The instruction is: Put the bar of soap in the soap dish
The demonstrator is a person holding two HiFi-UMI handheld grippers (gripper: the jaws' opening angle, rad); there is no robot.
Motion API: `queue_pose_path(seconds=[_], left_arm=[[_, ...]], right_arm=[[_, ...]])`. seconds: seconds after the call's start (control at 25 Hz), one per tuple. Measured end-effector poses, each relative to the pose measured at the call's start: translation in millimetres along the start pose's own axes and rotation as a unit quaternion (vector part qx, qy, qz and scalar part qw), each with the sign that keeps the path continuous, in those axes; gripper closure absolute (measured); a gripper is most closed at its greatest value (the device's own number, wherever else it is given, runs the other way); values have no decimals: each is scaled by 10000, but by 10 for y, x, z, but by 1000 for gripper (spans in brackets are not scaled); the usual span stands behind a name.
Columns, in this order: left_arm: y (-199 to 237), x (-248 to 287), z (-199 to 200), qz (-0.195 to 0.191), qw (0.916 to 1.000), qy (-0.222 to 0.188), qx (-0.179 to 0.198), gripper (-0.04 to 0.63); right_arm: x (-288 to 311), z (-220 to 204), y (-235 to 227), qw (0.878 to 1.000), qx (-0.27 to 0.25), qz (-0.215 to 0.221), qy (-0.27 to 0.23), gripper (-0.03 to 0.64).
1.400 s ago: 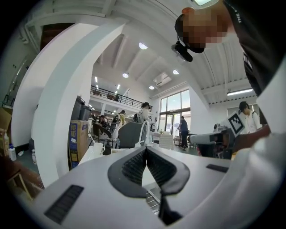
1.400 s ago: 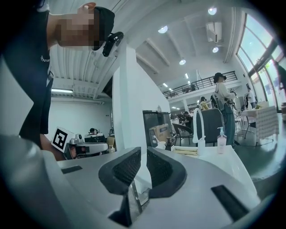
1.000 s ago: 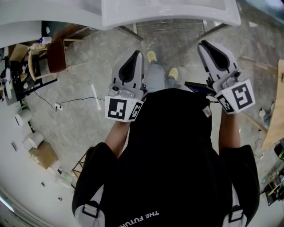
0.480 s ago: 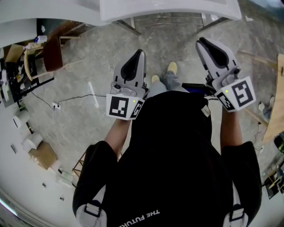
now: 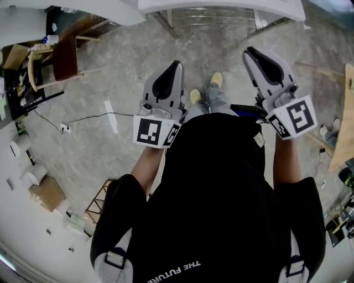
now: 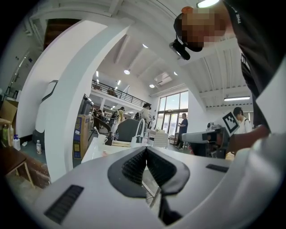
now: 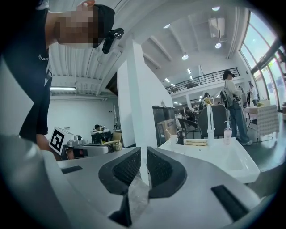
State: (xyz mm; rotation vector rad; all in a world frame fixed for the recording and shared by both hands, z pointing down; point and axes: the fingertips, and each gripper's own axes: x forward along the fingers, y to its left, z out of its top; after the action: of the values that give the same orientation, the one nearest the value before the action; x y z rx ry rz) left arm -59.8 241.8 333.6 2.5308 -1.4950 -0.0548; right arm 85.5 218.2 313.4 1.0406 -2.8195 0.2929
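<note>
Both tools are held out level in front of the person's chest, over the floor (image 5: pixel 110 72), short of the white tabletop (image 5: pixel 221 4) whose near edge crosses the top of the head view. That carrying pose suggests the person is approaching the tabletop and no grasp has begun.

The left tool (image 5: pixel 176 65) has its jaws together, pads meeting at the tip with nothing between them. The right tool (image 5: pixel 250 51) is also drawn together, only a thin slit showing between its pads, and it is empty too. Keeping both closed is probably just a rest state for the approach; one must open before any pick.

The right gripper view shows what stands along the tabletop's far edge: a faucet (image 7: pixel 208 120), a pump bottle (image 7: pixel 227 133) beside it and a mug (image 7: pixel 173 139) toward the left corner. The soap and dish cannot be made out in any view at this range, so the task looks unstarted, with neither located yet.
</note>
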Motion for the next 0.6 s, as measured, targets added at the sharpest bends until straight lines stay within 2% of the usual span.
queue_pose_path(seconds=[0.32, 0.6], left_arm=[[-115, -316, 3, -230, 9993, -216, -211, 591], [-138, -489, -79, -327, 9991, -141, -217, 591]], right_arm=[[-177, -22, 333, 9997, -61, -239, 39, 566], [-241, -116, 479, 9989, -77, -446, 156, 566]])
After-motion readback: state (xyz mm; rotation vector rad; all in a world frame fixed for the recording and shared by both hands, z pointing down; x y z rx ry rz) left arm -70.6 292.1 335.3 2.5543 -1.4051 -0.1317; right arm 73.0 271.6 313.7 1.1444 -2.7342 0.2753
